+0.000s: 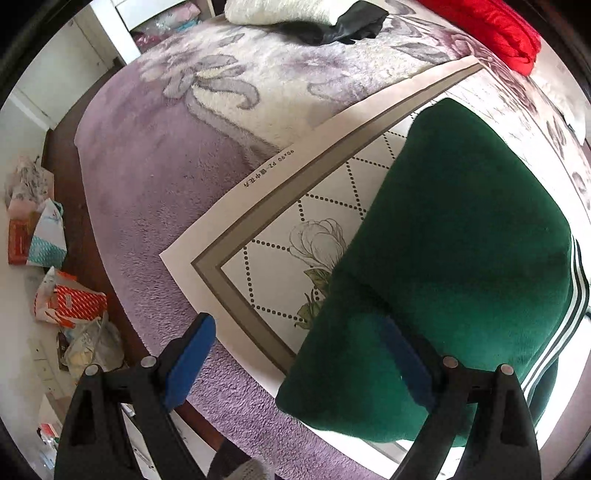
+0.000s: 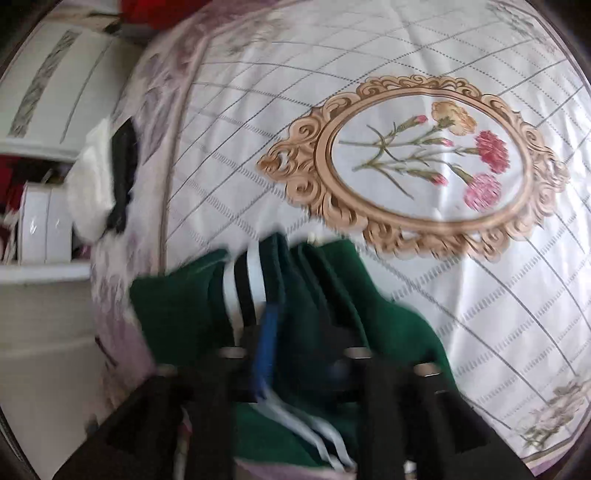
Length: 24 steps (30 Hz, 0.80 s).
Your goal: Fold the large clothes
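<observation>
The left gripper (image 1: 299, 365) points down with its blue pads (image 1: 190, 363) spread wide and clamping nothing; one pad sits over the near edge of the green garment (image 1: 454, 266), the other over the purple blanket (image 1: 155, 192). The right gripper (image 2: 291, 354) has bunched green fabric with white stripes (image 2: 243, 280) between its jaws, though blur hides whether they pinch it. The garment lies on the patterned cloth (image 1: 280, 258) spread on the bed, with a red item (image 1: 495, 29) beyond.
</observation>
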Available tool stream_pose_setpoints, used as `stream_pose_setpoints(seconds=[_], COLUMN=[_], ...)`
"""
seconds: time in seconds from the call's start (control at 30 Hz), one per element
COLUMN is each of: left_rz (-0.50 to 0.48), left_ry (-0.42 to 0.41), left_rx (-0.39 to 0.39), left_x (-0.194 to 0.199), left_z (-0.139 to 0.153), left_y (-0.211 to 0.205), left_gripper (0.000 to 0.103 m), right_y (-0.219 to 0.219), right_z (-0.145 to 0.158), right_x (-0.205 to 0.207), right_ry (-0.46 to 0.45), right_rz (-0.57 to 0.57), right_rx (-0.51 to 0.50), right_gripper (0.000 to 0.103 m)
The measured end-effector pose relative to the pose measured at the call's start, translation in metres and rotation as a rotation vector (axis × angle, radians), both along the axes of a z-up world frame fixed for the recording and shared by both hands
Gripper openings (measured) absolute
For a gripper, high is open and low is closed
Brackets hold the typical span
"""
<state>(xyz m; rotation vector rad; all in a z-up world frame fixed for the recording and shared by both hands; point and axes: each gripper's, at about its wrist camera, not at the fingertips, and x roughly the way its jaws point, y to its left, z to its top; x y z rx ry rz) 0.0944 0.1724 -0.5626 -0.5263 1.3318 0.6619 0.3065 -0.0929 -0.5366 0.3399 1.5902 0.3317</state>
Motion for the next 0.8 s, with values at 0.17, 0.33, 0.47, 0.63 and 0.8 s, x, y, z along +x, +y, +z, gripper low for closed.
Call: stream_pose_setpoints(seconds=[0.17,0.33,0.47,0.63,0.8], left_rz=[-0.025,-0.092,-0.105,-0.123,-0.138], left_ry=[0.009,0.036,0.049,0.06,0.014], left_rx=[0.003,0.052,0.052,0.077,0.086], left_x=[0.001,0.004,0.003,0.011,0.03], left_z=[-0.002,-0.001,-0.003,-0.001,0.017], left_y=[-0.014,-0.026,-0.023,-0.023,-0.024], left_gripper=[0.093,0.093,0.093,0.093,0.093], right_y=[-0.024,-0.027,-0.065,-0.085,-0.072], right_z=[-0.03,-0.087,-0.06,-0.082,-0.025], right_x=[-0.071,-0.115,-0.124,-0.147,-0.103], right_ry=[0.124,0.223,0.287,0.462,0.215], right_rz=[0.151,0.192,-0.036,-0.057,0.035], right_rx=[-0.052,-0.048,0.148,0.107,0.081], right_gripper=[0.082,0.025,0.012,0.01,0.017])
